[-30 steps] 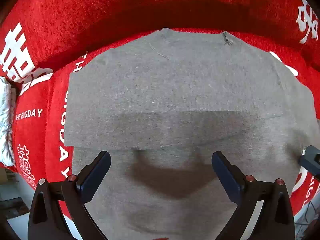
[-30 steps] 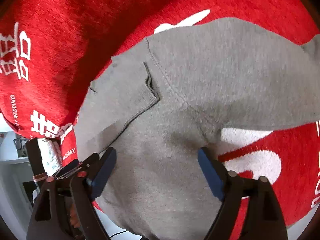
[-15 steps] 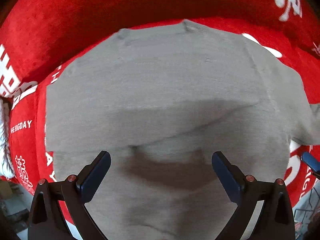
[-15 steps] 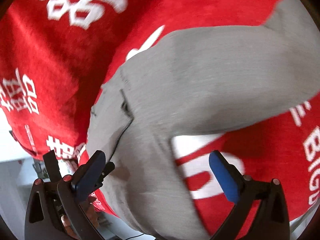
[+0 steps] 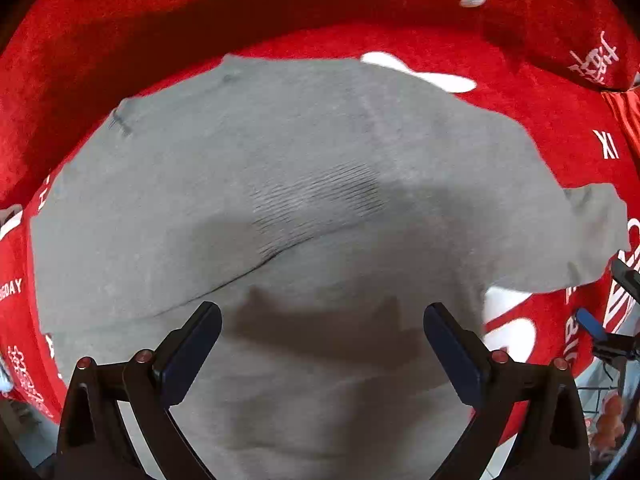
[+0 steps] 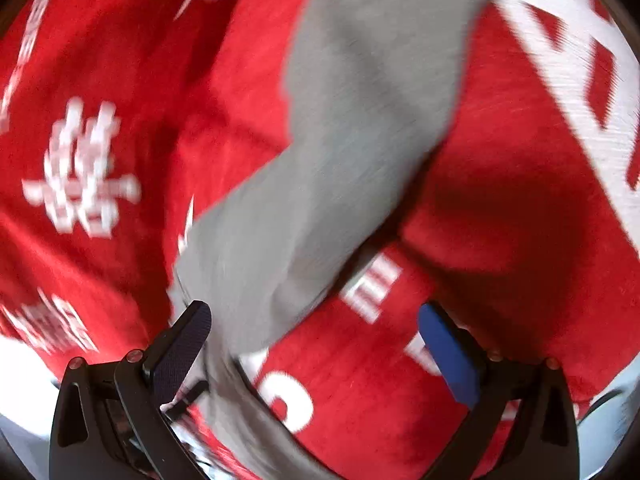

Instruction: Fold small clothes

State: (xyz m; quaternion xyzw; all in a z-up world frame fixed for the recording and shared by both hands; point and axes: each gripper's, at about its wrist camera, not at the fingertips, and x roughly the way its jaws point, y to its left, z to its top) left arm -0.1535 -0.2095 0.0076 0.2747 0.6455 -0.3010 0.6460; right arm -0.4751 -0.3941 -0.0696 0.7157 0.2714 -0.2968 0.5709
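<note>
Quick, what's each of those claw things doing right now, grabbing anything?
Left gripper: open, holding nothing, over the grey garment.
Right gripper: open, holding nothing.

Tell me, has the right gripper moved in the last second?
Yes. The right gripper has swung rightward, off the grey garment and over the red cloth.

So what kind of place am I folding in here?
Probably a home, though little shows. The grey garment lies on a plush red blanket printed with white wedding-style lettering, likely spread over a bed or sofa. Beyond its edge things are too blurred to name.
</note>
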